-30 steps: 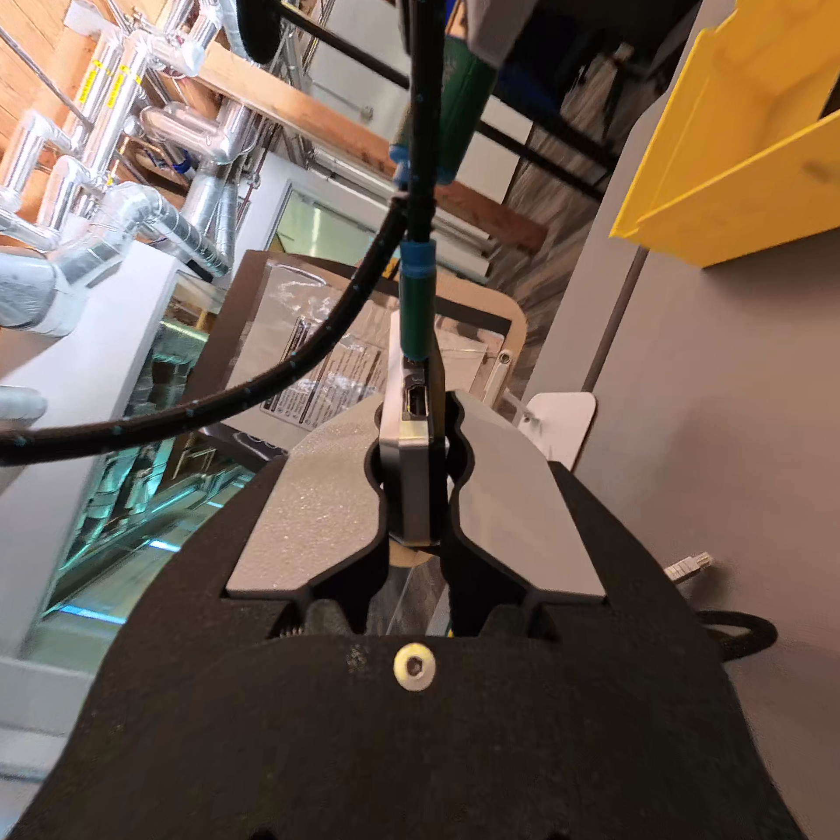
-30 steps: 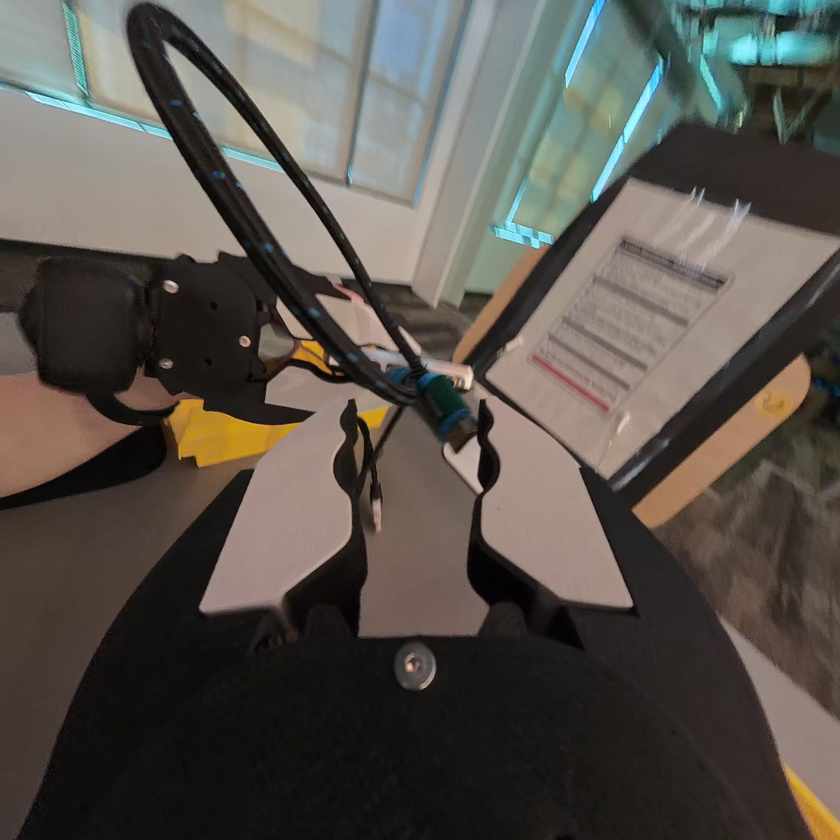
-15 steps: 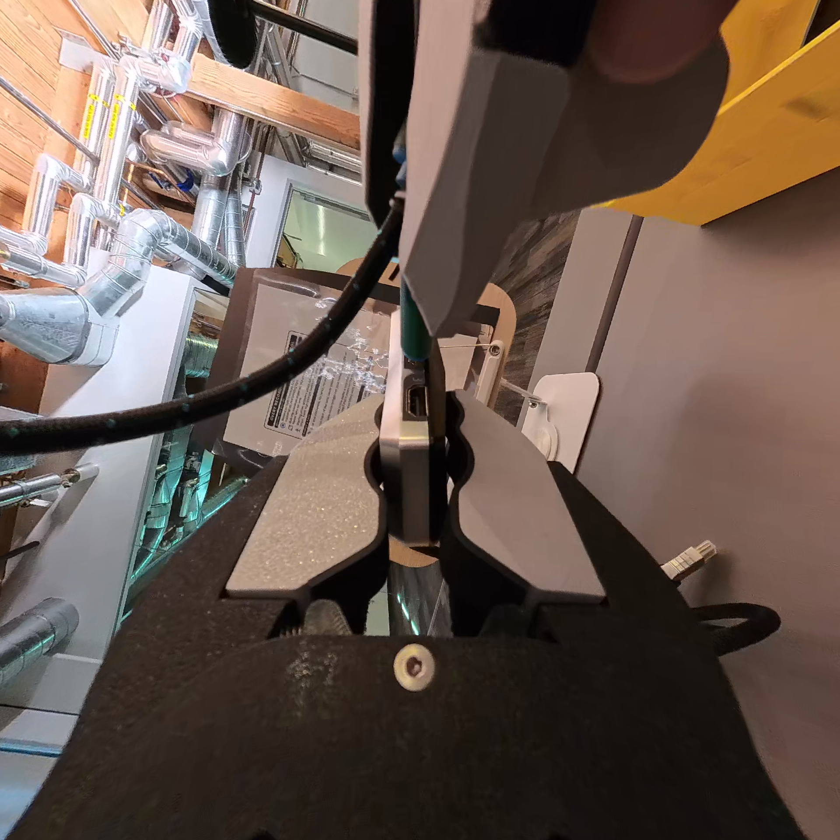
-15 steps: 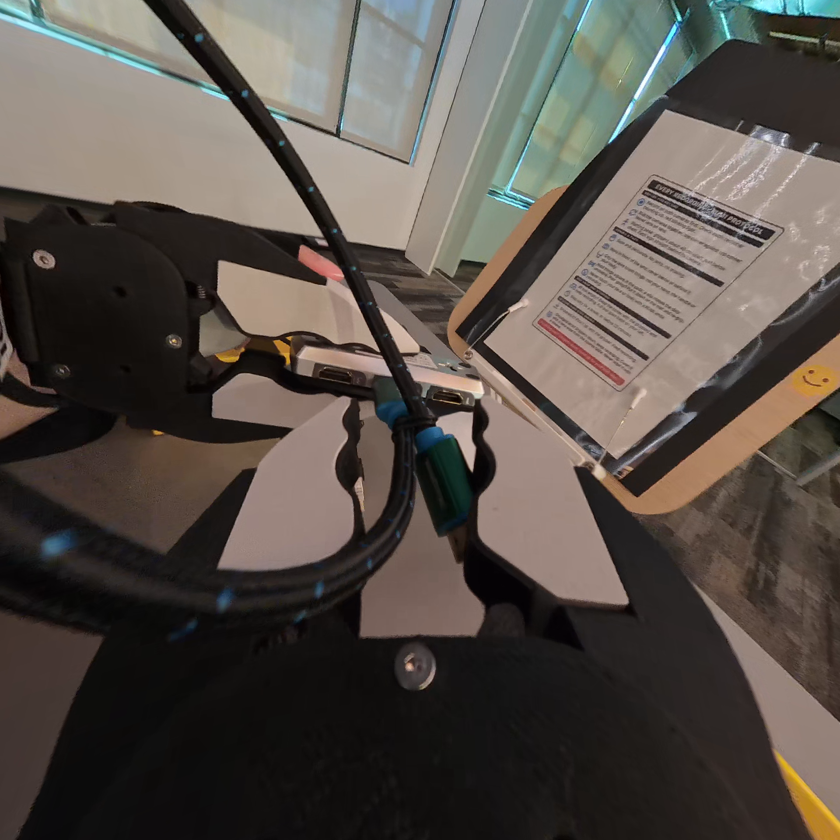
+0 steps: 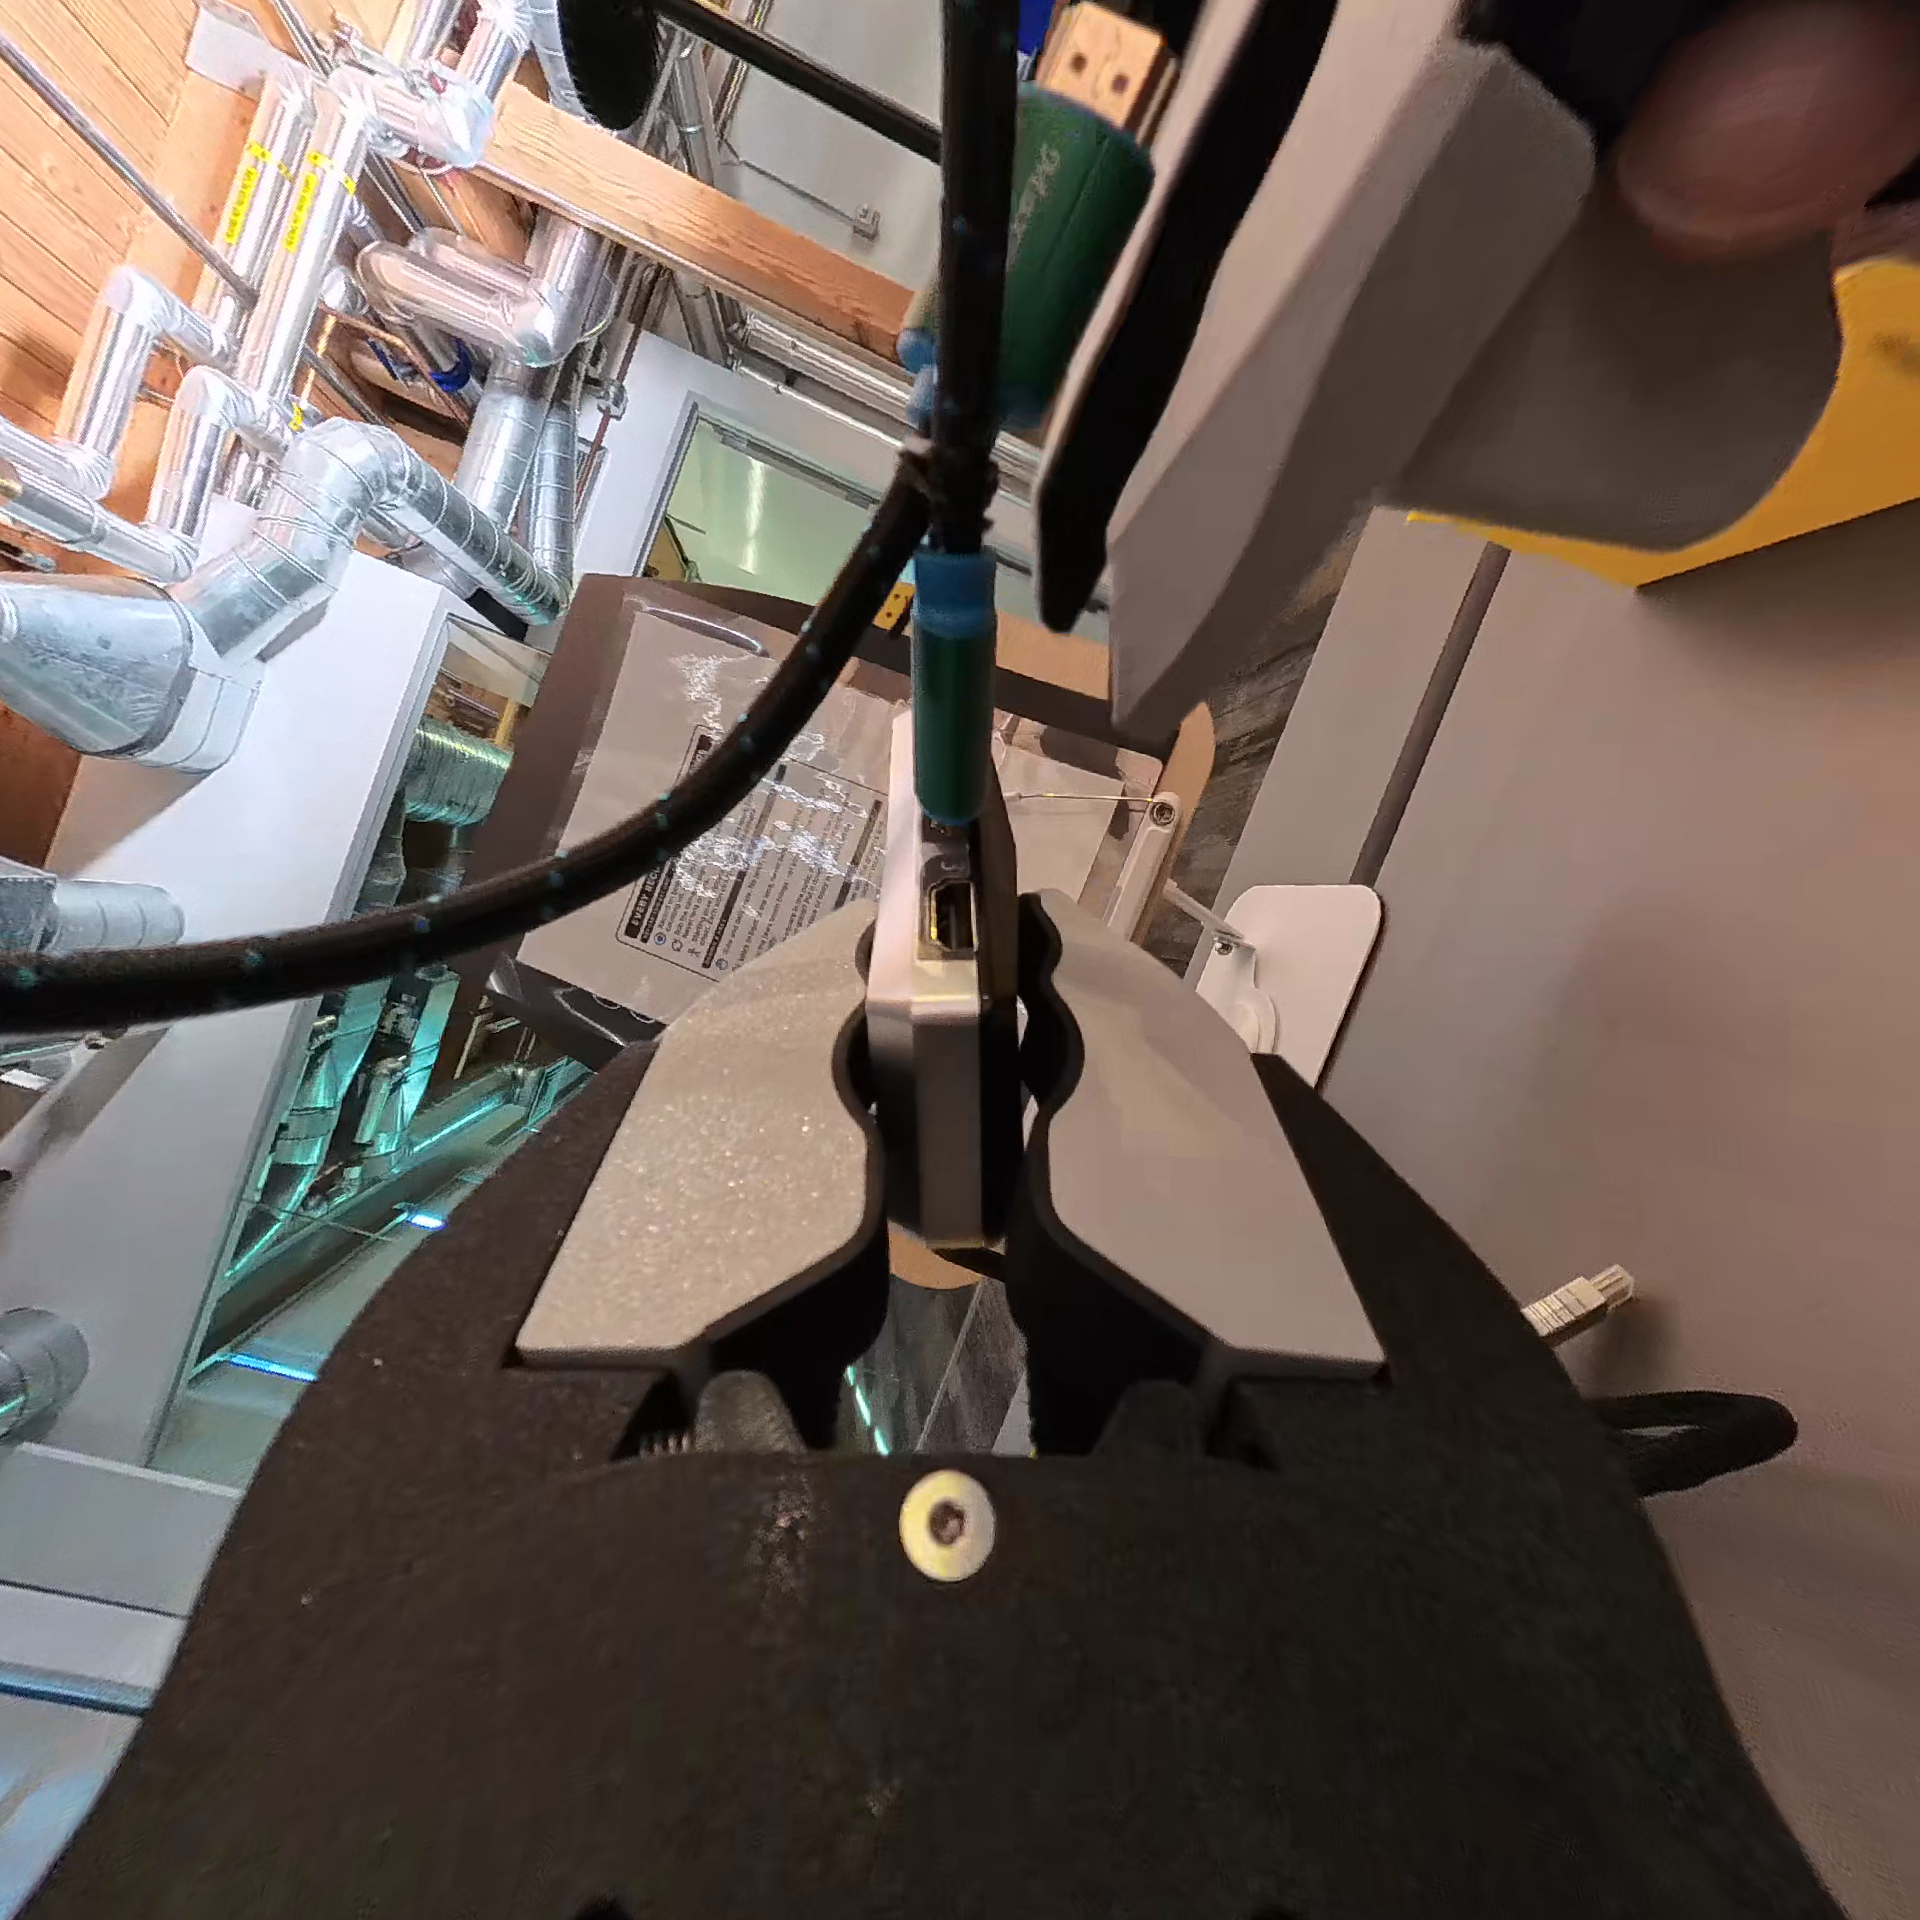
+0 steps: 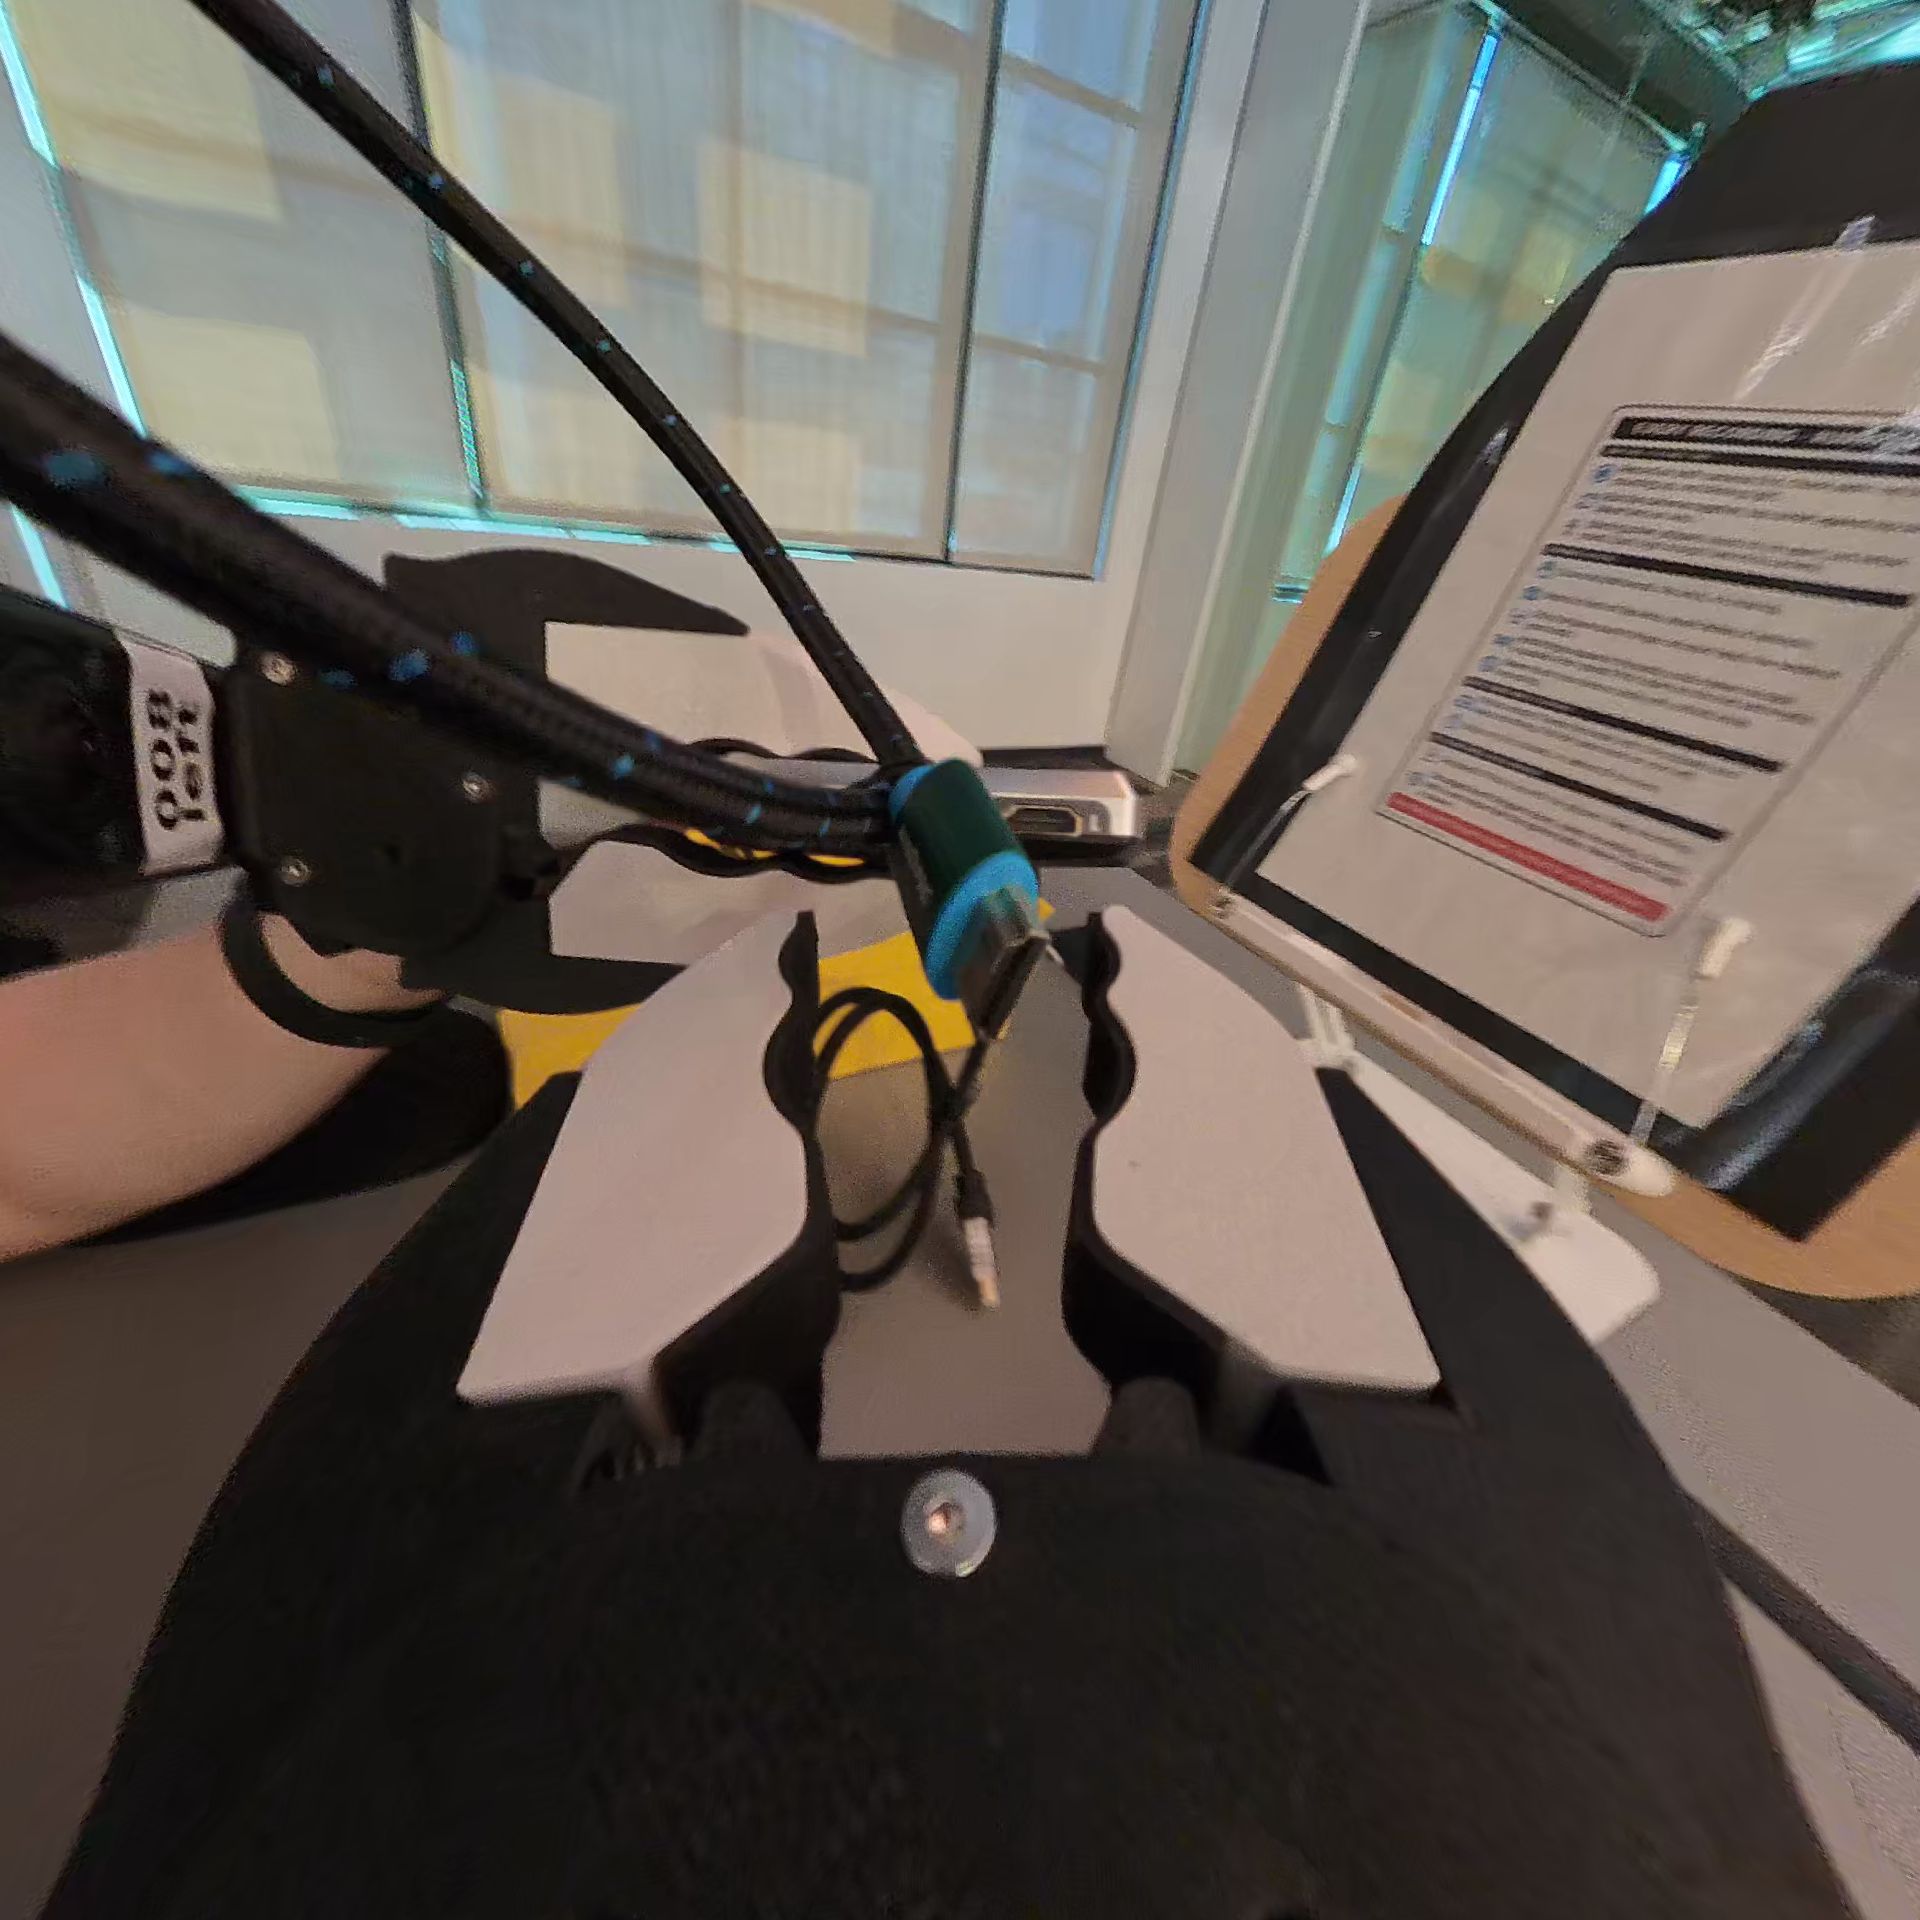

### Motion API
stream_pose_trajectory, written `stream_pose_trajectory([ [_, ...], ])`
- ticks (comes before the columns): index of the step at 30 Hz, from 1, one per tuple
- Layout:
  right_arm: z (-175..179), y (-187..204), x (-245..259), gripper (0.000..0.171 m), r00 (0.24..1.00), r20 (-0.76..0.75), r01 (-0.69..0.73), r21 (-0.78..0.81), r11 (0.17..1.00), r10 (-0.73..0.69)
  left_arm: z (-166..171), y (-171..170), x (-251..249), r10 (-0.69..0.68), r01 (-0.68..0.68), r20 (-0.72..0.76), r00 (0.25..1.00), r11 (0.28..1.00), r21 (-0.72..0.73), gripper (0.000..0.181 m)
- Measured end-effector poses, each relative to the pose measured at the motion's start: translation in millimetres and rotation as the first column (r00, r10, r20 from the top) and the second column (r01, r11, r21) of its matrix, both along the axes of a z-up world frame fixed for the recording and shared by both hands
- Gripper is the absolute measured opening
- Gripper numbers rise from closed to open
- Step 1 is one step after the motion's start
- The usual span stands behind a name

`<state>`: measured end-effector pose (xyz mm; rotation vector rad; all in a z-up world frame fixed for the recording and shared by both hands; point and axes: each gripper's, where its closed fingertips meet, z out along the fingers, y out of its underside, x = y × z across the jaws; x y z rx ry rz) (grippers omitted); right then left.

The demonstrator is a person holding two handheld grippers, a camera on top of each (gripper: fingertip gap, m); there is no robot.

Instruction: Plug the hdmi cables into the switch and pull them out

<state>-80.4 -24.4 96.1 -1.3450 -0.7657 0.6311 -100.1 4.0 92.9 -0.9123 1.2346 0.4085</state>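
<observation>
Grey tabletop (image 6: 312, 1382), big windows (image 6: 727, 312) behind. Left gripper (image 5: 940, 997) clamped on the slim silver HDMI switch (image 5: 930, 1081), held edge-on; one green-shelled HDMI plug (image 5: 948, 717) seated in it, adjacent port (image 5: 954, 920) empty. Right gripper (image 6: 940, 997) spread wide, holding nothing; second green plug with blue collar (image 6: 961, 873) dangles free just beyond its fingertips on black braided cable (image 6: 416, 665). Thin black cable (image 6: 914, 1143) lies on the table below.

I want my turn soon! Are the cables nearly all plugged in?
One green plug already sits in the switch, which the left gripper clamps. The second plug hangs loose before the open right gripper. Left: push it into the empty port, then pull both out.
</observation>
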Motion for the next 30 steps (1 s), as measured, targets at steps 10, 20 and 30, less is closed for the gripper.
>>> stream_pose_trajectory([
  [10,-2.5,-1.5,-7.7,0.022,0.999,-0.046,0.029,0.032,0.999,-0.027,-9.9,-2.4,8.5,0.032,-0.024,-0.096,0.995,0.996,0.085,0.022],
  [20,-8.0,2.6,-6.3,0.022,0.995,-0.06,0.083,0.074,0.994,-0.079,-16.7,-0.7,9.7,0.058,-0.044,-0.143,0.988,0.994,0.104,0.023],
  [30,-7.7,-3.3,-8.5,0.021,0.998,-0.045,0.041,0.105,0.994,-0.037,-13.2,-5.7,15.2,0.036,-0.014,-0.087,0.996,0.97,0.243,0.025],
])
